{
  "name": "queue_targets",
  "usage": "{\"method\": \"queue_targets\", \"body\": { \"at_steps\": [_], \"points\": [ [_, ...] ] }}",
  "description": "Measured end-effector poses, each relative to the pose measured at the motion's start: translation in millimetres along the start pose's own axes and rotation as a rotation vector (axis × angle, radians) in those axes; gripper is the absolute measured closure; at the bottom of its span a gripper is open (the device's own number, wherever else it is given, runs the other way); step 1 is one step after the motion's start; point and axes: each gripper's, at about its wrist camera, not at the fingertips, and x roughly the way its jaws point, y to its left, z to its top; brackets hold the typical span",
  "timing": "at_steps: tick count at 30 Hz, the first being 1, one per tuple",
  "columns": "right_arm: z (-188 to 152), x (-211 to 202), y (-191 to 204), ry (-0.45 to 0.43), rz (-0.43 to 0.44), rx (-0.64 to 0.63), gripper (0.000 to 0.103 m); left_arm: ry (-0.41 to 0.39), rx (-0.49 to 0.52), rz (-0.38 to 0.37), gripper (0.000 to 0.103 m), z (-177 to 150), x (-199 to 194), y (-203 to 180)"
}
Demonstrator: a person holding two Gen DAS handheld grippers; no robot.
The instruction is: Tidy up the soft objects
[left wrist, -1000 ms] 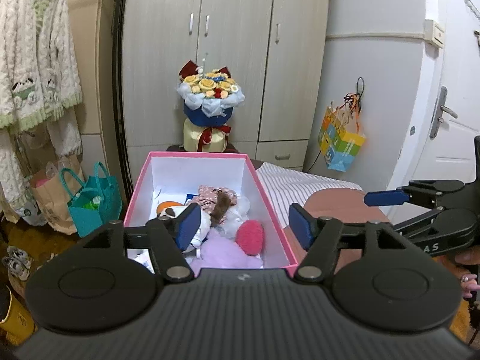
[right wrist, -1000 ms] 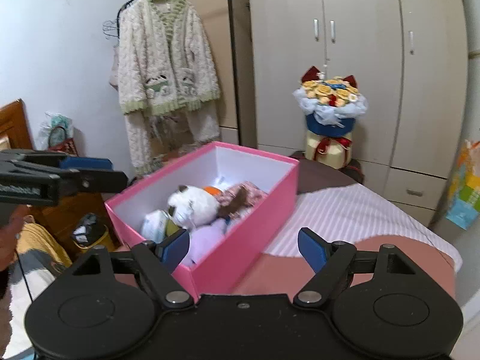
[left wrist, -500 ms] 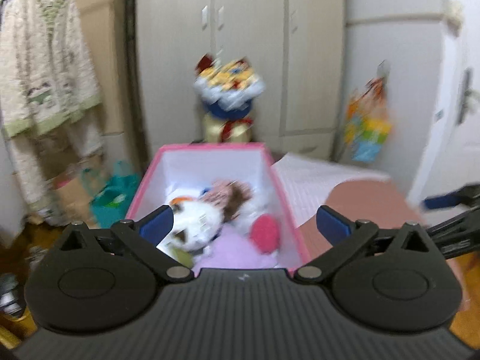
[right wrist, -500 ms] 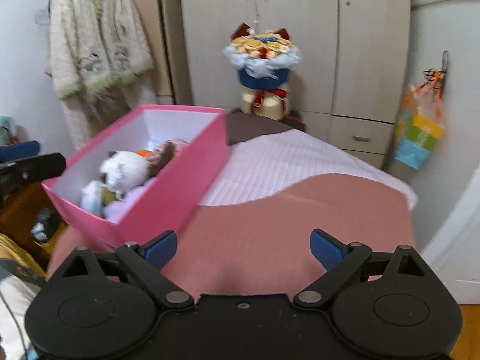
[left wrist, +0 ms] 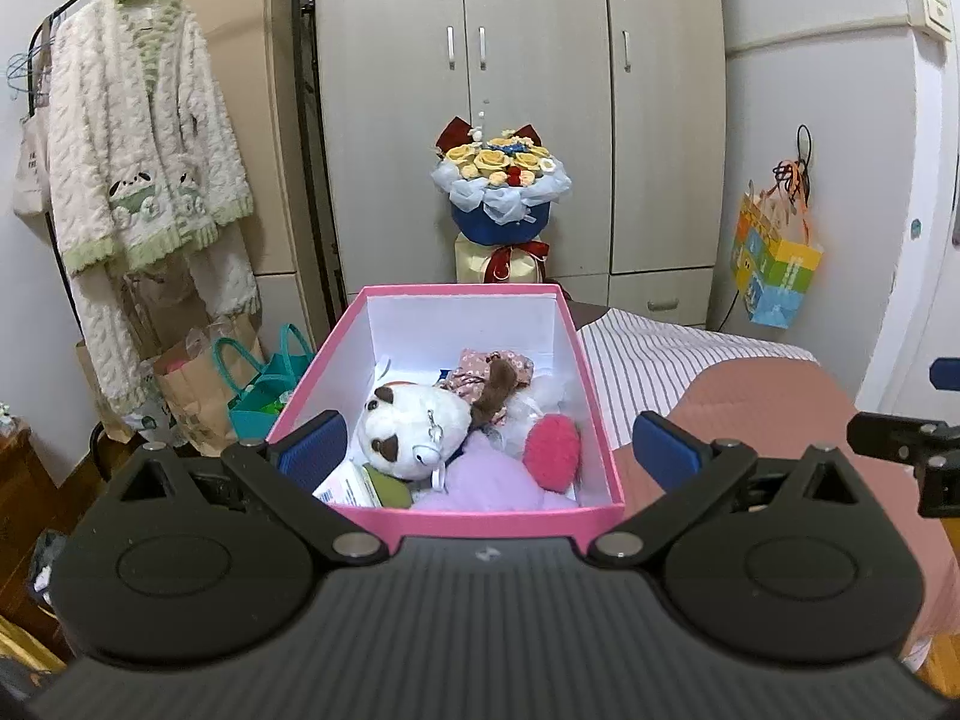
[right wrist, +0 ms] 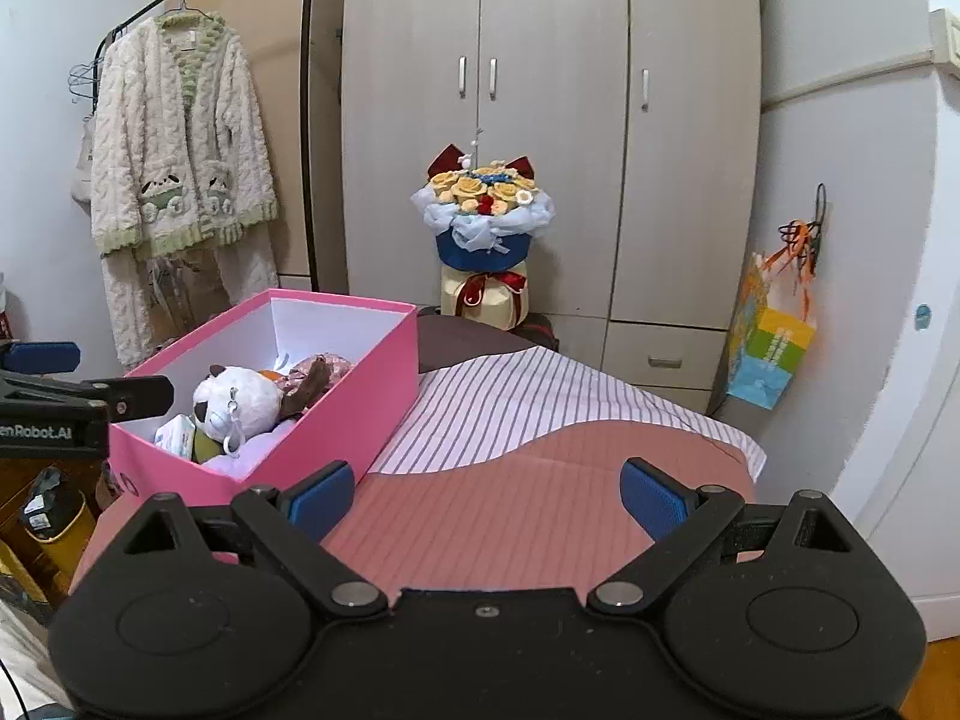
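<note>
**A:** Where are the soft things?

**B:** All in the pink box (left wrist: 480, 519), which sits on the bed's pink cover (right wrist: 540, 510) at its left side. A white plush panda (left wrist: 414, 429) lies on top towards the near left, a pink pompom (left wrist: 552, 450) to its right, a lilac cushion (left wrist: 480, 480) under both at the near end, and a small floral-dress doll (left wrist: 492, 375) behind them. The far end of the box shows bare white floor.

**A:** How does the box run?

**B:** Its long axis runs away from the left gripper (left wrist: 486, 444), near short wall closest, far short wall towards the bouquet (left wrist: 501, 186). In the left wrist view the box is dead ahead and below, framed between the two blue pads.

**A:** And from the other side?

**B:** The right gripper (right wrist: 486, 495) faces open bedcover and the striped sheet (right wrist: 540, 402). The box lies off to its left, seen across its long pink side; its left pad merely overlaps the box's near corner in the picture.

**A:** So which hand is nearer?

**B:** The left, I judge. It is lined up along the box's length, so a forward-and-down reach would meet the panda or the cushion first.

**A:** Jaws?

**B:** Both have just been opening and now stand wide apart, with nothing gripped. The toys show between the left pads only because they lie beyond them.
</note>
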Motion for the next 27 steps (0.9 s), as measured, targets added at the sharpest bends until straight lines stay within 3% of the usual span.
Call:
{"method": "queue_targets", "body": {
  "at_steps": [10,27],
  "points": [
    [-12.3,-16.7,-1.4,-0.013,-0.071,0.060,0.006,-0.020,-0.045,0.000,0.000,-12.8,-2.7,1.3],
    [-27.8,-27.6,6.2,-0.037,-0.180,0.040,0.006,-0.057,0.016,0.025,0.000,-28.8,-12.7,-17.5]
  ]
}}
